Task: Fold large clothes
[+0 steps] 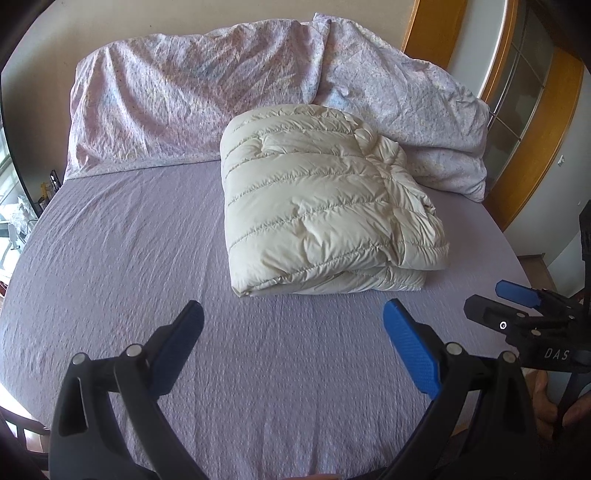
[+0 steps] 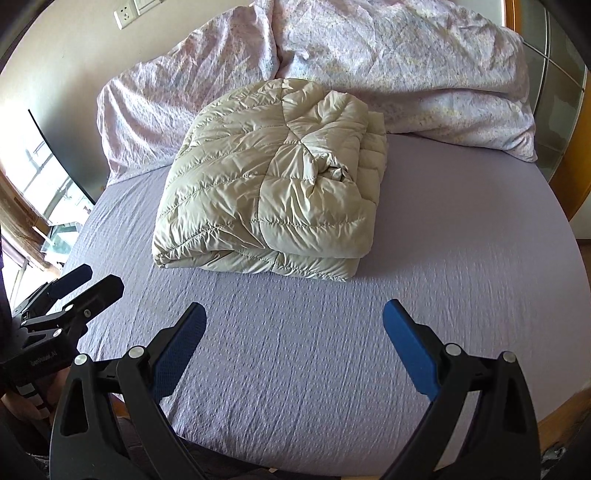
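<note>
A cream quilted down jacket (image 1: pixel 325 206) lies folded into a thick bundle on the lavender bed sheet (image 1: pixel 129 258), near the pillows. The right wrist view shows the same jacket (image 2: pixel 269 192) from the other side, with a tucked fold on top. My left gripper (image 1: pixel 293 314) hangs open above the sheet, short of the bundle's near edge, with nothing between its blue pads. My right gripper (image 2: pixel 293 314) is open too, empty and equally short of the jacket. Each gripper shows at the edge of the other's view: the right gripper (image 1: pixel 517 306) and the left gripper (image 2: pixel 77 284).
Two crumpled floral pillows (image 1: pixel 192 99) lean against the wall behind the jacket. A wooden-framed glass door (image 1: pixel 524 110) stands to the right of the bed. A window (image 2: pixel 40 184) is on the left, and a wall socket (image 2: pixel 123 16) sits above the pillows.
</note>
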Available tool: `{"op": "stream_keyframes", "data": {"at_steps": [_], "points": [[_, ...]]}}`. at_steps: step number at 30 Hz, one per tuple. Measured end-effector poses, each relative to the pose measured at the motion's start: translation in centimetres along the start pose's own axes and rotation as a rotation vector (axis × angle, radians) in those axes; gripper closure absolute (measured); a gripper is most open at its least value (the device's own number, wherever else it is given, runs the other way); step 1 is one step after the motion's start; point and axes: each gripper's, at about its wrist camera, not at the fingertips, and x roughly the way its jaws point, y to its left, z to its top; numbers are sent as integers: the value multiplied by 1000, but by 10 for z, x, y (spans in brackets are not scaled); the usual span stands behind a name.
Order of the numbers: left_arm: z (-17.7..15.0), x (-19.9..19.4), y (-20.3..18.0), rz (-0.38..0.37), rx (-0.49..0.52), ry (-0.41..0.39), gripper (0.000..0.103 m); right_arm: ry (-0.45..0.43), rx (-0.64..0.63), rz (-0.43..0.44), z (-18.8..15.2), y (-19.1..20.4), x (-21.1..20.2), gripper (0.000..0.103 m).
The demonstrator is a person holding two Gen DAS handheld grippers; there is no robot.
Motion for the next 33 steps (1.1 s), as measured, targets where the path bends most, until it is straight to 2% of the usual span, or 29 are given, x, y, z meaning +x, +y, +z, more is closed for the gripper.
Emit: {"op": "stream_keyframes", "data": {"at_steps": [33], "points": [[-4, 3, -1, -18, -10, 8, 5, -1, 15, 13, 1, 1, 1, 5]]}}
